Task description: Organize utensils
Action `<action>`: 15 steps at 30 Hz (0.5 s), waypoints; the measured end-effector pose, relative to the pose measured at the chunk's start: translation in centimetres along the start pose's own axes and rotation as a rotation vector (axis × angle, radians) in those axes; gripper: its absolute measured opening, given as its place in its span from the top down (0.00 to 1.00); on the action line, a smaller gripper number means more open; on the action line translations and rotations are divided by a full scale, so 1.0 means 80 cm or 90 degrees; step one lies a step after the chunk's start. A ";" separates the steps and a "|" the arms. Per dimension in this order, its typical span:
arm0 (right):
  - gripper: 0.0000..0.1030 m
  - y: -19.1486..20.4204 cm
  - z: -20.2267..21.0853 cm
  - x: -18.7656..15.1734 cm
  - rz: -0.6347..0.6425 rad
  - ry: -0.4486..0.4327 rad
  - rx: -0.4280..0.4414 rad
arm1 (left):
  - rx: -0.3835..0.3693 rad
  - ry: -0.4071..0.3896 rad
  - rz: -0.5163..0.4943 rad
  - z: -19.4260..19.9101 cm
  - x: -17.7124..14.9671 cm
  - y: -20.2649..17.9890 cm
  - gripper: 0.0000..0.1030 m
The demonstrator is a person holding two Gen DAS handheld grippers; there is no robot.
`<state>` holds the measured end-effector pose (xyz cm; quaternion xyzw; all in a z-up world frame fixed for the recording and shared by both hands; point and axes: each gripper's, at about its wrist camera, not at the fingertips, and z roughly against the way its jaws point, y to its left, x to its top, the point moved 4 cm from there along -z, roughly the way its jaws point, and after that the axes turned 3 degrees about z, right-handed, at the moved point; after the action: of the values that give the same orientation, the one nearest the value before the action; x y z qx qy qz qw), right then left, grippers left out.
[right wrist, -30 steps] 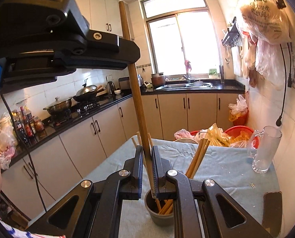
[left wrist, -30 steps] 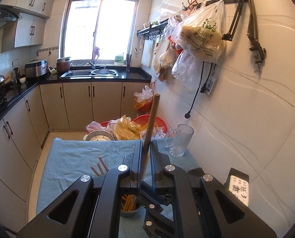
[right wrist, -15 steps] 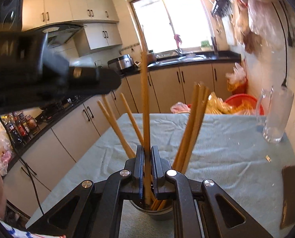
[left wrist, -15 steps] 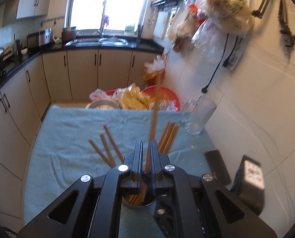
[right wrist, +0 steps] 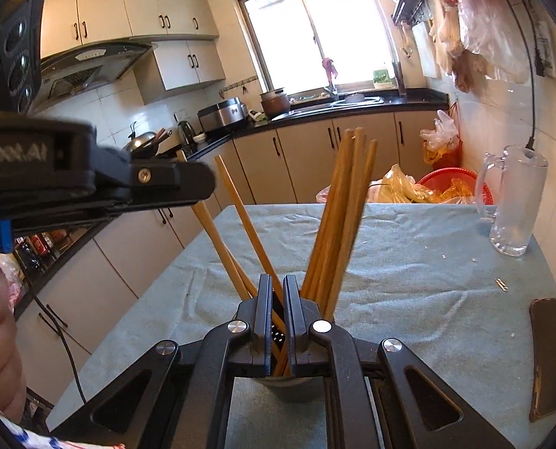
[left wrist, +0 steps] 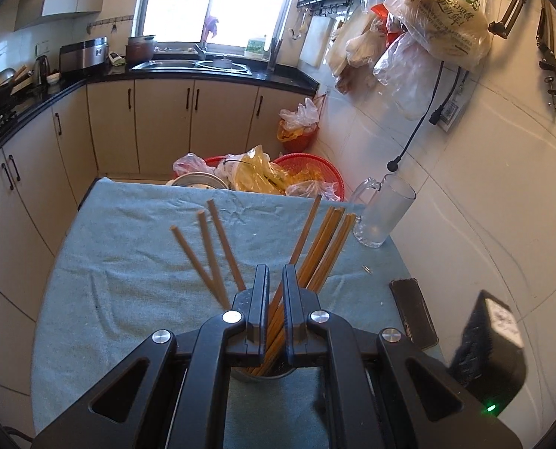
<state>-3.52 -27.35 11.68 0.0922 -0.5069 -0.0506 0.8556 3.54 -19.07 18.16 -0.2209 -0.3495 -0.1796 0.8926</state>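
Note:
Several wooden chopsticks (left wrist: pixel 322 239) stand fanned out in a small grey metal cup (left wrist: pixel 259 372) on the table; they also show in the right wrist view (right wrist: pixel 343 202), standing in the same cup (right wrist: pixel 285 383). My left gripper (left wrist: pixel 276 273) hovers just above the cup, its jaws slightly apart with a leaning chopstick passing loosely between them. My right gripper (right wrist: pixel 277 284) is right above the cup too, jaws slightly apart and holding nothing. The left gripper's body (right wrist: pixel 91 176) shows at the left of the right wrist view.
A blue-grey cloth (left wrist: pixel 128 262) covers the table. A glass mug (left wrist: pixel 382 213) stands at the far right by the tiled wall. A dark phone (left wrist: pixel 412 310) lies at the right edge. Red baskets with plastic bags (left wrist: pixel 270 176) sit behind the table.
Both grippers held a chopstick upright over the cup. They lowered the sticks into it and let go; both sticks now lean among the others in the cup.

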 end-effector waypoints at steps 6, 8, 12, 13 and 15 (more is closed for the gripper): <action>0.80 -0.014 0.038 -0.020 -0.028 -0.009 -0.029 | 0.031 -0.006 0.013 0.025 -0.036 0.015 0.72; 0.78 -0.020 0.051 -0.031 -0.036 -0.009 -0.040 | 0.048 -0.010 0.020 0.034 -0.053 0.022 0.57; 0.72 -0.019 0.071 -0.057 -0.045 0.005 -0.057 | 0.083 -0.008 0.027 0.049 -0.092 0.034 0.51; 0.69 -0.018 0.076 -0.064 -0.048 0.008 -0.061 | 0.096 -0.011 0.025 0.054 -0.102 0.036 0.48; 0.66 -0.015 0.086 -0.074 -0.054 0.009 -0.065 | 0.125 -0.027 0.023 0.065 -0.120 0.040 0.42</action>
<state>-12.38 -28.22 9.59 0.0700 -0.4929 -0.1119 0.8600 -4.41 -12.09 14.02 -0.1421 -0.3802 -0.1239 0.9055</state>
